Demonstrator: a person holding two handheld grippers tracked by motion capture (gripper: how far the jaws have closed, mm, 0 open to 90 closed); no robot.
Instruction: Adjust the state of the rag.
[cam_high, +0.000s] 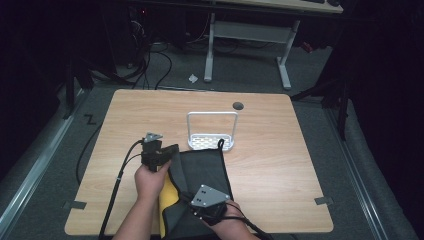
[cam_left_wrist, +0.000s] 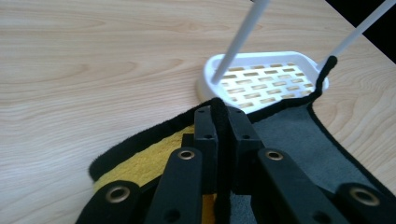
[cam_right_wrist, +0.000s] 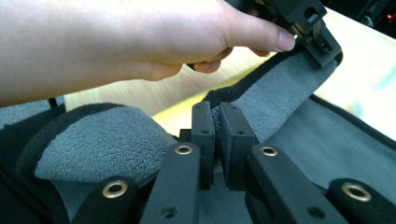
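While both grippers, left gripper and right gripper, pinch the grey-and-yellow towel, folding is underway; next, carry the edge toward twelve o'clock.

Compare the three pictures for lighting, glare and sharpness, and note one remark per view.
High view: the table is lit, its surroundings nearly black. Left gripper view: sharp, evenly lit wood and white rack. Right gripper view: the hand is overexposed, the tabletop at right glares, and the grey cloth softens with distance.
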